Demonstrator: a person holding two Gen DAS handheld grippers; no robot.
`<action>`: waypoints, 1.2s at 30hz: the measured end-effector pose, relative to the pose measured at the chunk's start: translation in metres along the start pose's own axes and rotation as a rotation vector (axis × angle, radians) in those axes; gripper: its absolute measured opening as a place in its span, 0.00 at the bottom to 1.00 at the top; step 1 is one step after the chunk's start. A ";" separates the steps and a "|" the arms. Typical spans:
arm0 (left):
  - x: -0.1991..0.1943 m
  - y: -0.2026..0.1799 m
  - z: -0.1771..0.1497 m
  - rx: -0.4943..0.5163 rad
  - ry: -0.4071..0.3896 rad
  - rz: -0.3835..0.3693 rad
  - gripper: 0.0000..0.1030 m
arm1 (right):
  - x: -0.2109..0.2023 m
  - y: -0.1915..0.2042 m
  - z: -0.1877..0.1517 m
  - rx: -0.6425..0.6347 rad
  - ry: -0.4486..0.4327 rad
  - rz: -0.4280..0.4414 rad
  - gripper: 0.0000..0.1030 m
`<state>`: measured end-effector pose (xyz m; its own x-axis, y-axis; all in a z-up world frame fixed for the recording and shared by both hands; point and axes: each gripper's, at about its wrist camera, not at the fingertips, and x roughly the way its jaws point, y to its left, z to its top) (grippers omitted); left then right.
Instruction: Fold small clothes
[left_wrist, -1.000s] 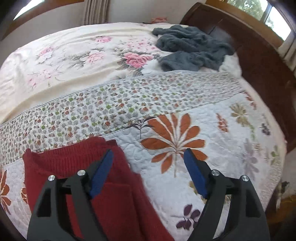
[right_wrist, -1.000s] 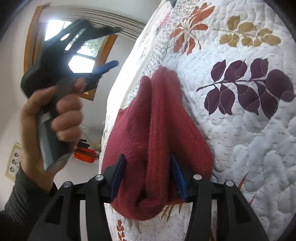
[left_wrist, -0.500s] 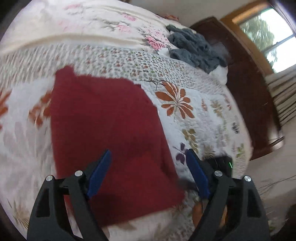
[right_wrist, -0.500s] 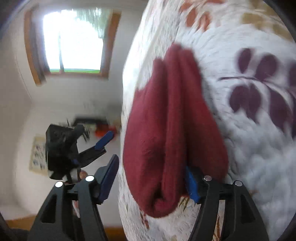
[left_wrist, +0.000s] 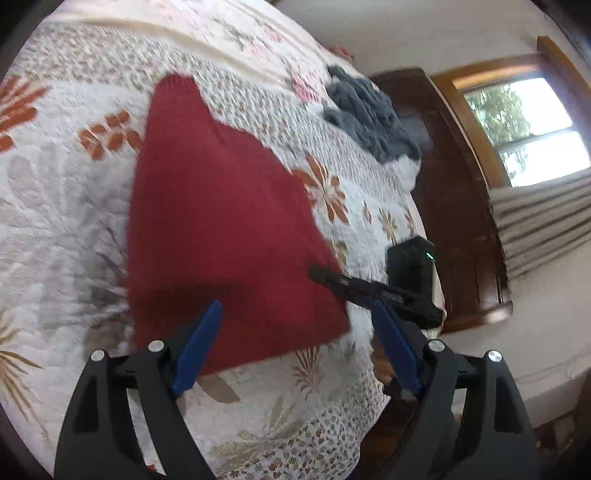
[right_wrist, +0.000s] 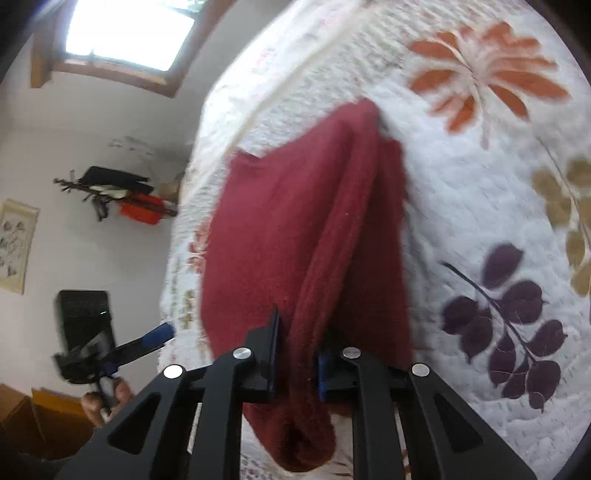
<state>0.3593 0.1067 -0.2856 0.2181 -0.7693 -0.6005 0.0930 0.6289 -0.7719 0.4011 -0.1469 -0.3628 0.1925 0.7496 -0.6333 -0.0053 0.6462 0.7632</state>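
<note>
A dark red knit garment (left_wrist: 221, 221) lies folded on the flower-patterned quilt (left_wrist: 55, 221). In the left wrist view my left gripper (left_wrist: 295, 343) hovers open over the garment's near edge, and its blue pads (left_wrist: 199, 343) hold nothing. My right gripper (right_wrist: 295, 354) is shut on a thick fold of the red garment (right_wrist: 295, 221), and the cloth bulges out below the pads. From the left wrist view the right gripper (left_wrist: 332, 277) reaches the garment's right corner. At the right wrist view's lower left, a hand holds the left gripper (right_wrist: 140, 343).
A grey-blue fuzzy cloth (left_wrist: 369, 114) lies bunched at the far side of the bed, against a dark wooden bed board (left_wrist: 461, 206). The quilt's edge (left_wrist: 362, 406) drops off close below the garment. A wall rack with an orange item (right_wrist: 142, 208) hangs beyond the bed.
My right gripper stood open around the garment's fold and has shut on it. My left gripper swung from beside the garment to above its near edge, still open.
</note>
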 end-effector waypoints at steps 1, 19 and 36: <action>0.007 0.001 -0.002 0.000 0.016 0.001 0.79 | 0.008 -0.009 -0.001 0.024 0.022 -0.004 0.16; 0.076 0.032 -0.035 -0.056 0.202 0.033 0.80 | -0.034 -0.044 0.014 0.137 -0.155 0.055 0.44; 0.067 0.026 -0.028 -0.025 0.213 0.046 0.75 | 0.006 -0.025 0.024 0.035 -0.082 -0.040 0.20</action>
<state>0.3496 0.0682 -0.3522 0.0110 -0.7479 -0.6637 0.0629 0.6629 -0.7460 0.4261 -0.1622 -0.3829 0.2714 0.7083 -0.6516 0.0374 0.6687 0.7426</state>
